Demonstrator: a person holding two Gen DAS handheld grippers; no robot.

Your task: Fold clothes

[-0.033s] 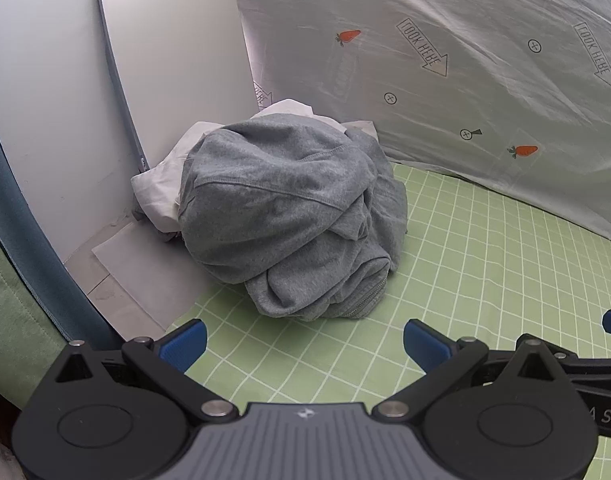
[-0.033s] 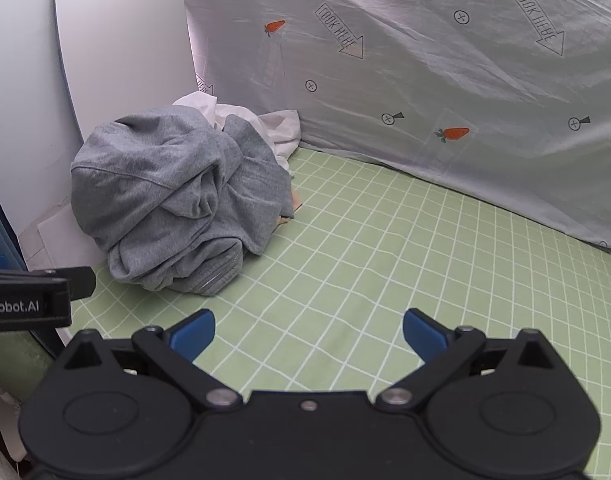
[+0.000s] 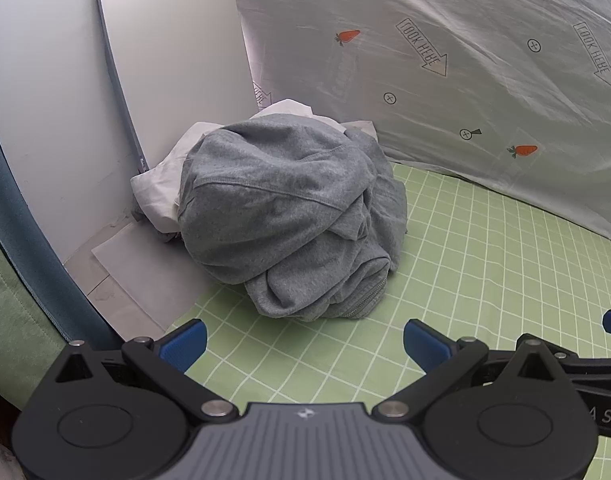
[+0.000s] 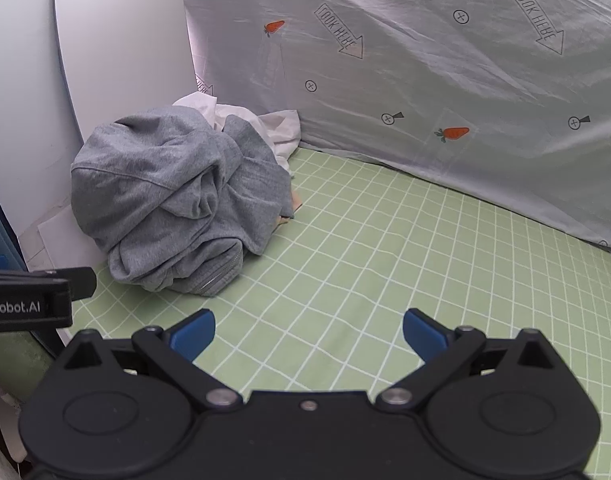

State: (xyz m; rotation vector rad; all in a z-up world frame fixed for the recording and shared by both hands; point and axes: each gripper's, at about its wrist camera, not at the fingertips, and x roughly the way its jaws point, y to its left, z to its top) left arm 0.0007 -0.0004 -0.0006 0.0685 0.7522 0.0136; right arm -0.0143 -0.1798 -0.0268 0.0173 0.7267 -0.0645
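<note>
A grey zip sweatshirt [image 3: 289, 220] sits bunched at 11 o'clock on the green checked sheet [image 4: 385, 264], soft and floppy. Best gripped at the zippered hem. Left tool [image 3: 303, 344] and right tool [image 4: 309, 334] gape wide, empty.

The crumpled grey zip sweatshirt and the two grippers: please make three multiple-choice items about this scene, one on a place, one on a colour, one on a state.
1. Where does the crumpled grey zip sweatshirt lie?
A. at the near edge of the sheet
B. on the green checked sheet, near the white panel
C. in a basket

2. What colour are the left gripper fingertip pads?
A. blue
B. red
C. yellow

3. In what state is the right gripper?
A. shut on the sweatshirt
B. shut on nothing
C. open, holding nothing

Answers: 1 B, the heap sits on the checked sheet by the leaning panel. 2 A, both pads show blue. 3 C, its fingers stand wide apart over bare sheet.
</note>
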